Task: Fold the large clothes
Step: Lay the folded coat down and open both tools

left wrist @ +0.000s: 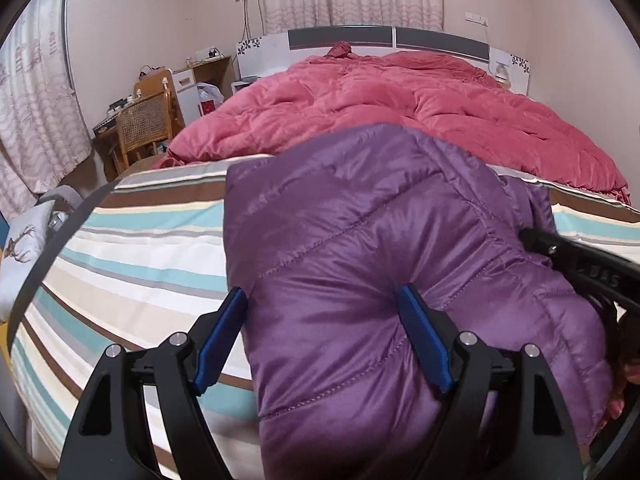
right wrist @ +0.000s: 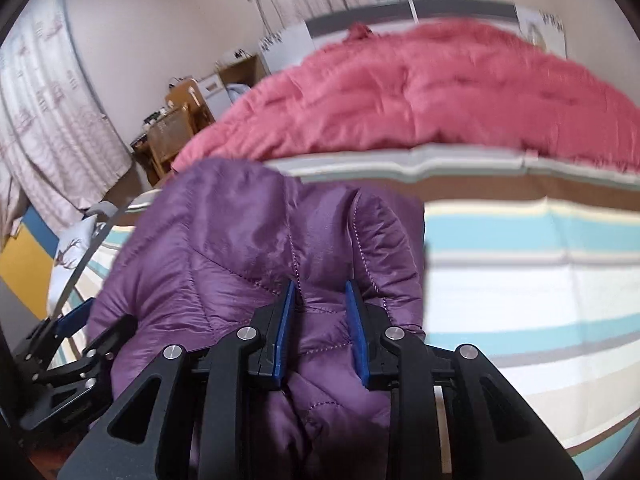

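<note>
Covering most of both views, the bed (left wrist: 132, 240) wore a striped sheet in teal, brown and cream, with a pink quilt (left wrist: 400, 96) heaped toward the headboard. On the near part of the sheet lay the purple quilted jacket (left wrist: 360, 240), bunched and partly doubled over, its lower end running out of the bottom of each picture. Both tools were angled downward over the near edge of the bed. The left gripper (left wrist: 324, 312) sat low at the jacket's left edge with its blue fingers (left wrist: 224, 332) spread wide: the left one lay over the sheet just beside the fabric, the right one pressed a dent into the padding, and neither pad clamped the cloth, so the grip read as released. The right gripper (right wrist: 320, 312) came in over the jacket's right portion, its blue fingers (right wrist: 285, 328) drawn close with a ridge of purple fabric rising between them; the pads appeared to press that fold, a pinch on the jacket. The right view was smeared by motion, so the seams and the far furniture were hard to make out. At the right edge of the left view, part of a hand (left wrist: 624, 376) showed, mostly cut off.
</note>
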`<act>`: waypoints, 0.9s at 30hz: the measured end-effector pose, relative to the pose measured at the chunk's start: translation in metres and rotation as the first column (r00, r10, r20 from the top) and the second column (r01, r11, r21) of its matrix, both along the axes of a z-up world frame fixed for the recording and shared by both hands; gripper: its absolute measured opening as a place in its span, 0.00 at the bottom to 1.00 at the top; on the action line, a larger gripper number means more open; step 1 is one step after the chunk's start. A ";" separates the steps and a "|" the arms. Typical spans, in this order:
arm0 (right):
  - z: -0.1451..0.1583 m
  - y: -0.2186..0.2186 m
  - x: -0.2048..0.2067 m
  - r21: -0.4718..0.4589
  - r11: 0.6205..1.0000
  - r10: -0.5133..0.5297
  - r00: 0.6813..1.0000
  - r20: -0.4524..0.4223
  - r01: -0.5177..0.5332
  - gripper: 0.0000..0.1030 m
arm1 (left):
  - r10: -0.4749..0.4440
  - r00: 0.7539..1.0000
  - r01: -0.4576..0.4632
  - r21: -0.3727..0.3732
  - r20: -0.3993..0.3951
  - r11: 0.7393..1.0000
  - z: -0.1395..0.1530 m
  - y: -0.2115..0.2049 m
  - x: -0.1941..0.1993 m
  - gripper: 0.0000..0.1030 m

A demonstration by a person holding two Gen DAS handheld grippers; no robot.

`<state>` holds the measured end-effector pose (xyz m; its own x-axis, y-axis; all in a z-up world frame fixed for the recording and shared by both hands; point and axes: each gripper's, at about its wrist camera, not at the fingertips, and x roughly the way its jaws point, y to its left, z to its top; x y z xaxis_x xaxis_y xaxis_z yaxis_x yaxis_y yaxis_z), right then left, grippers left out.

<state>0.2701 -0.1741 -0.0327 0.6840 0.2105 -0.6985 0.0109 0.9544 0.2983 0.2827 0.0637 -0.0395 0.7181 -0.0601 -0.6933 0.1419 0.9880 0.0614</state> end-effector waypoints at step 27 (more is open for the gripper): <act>0.059 0.030 -0.142 -0.086 0.996 0.045 0.986 0.162 -0.031 0.72 | 0.112 0.994 -0.112 -0.024 -0.003 0.993 0.035 0.030 -0.109 0.98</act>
